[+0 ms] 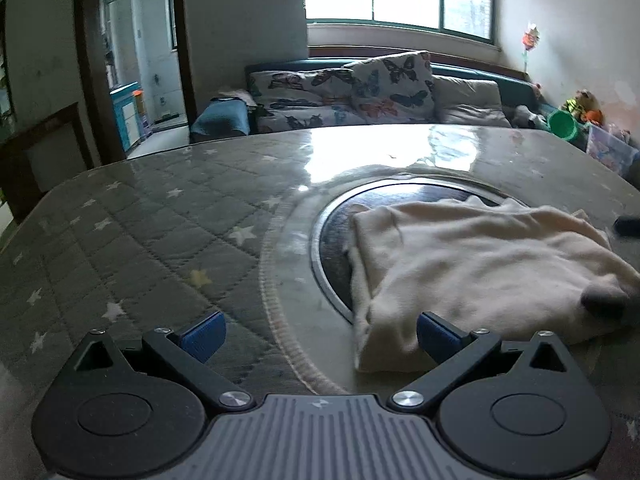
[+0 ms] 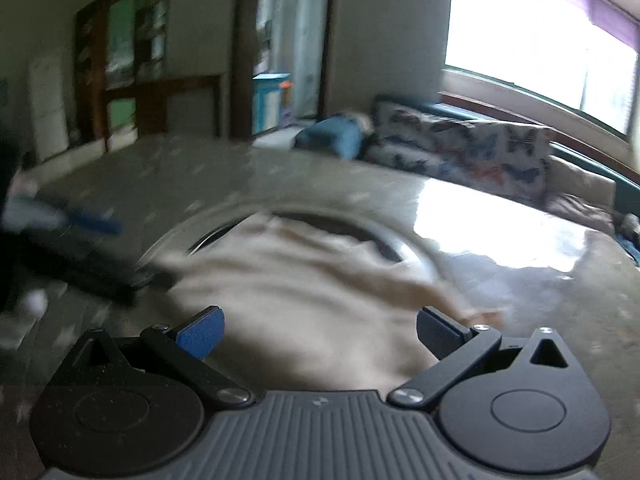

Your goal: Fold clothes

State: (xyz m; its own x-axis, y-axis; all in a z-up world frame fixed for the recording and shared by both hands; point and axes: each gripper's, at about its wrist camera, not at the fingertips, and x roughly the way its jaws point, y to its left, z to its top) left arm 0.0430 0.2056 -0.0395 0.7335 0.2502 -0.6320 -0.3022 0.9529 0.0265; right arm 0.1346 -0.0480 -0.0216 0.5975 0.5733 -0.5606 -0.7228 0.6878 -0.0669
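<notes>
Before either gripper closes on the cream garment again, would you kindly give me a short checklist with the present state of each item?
1. Left gripper open, holding nothing: ok.
2. Right gripper open, holding nothing: ok.
3. Cream garment lying on the table, partly folded: ok.
4. Left edge of the garment clearly visible for a grasp: ok.
5. Right wrist view sharp enough to aim: not ok, it is blurred.
6. Dark patch at the garment's near right corner identified: cannot tell what it is.
</notes>
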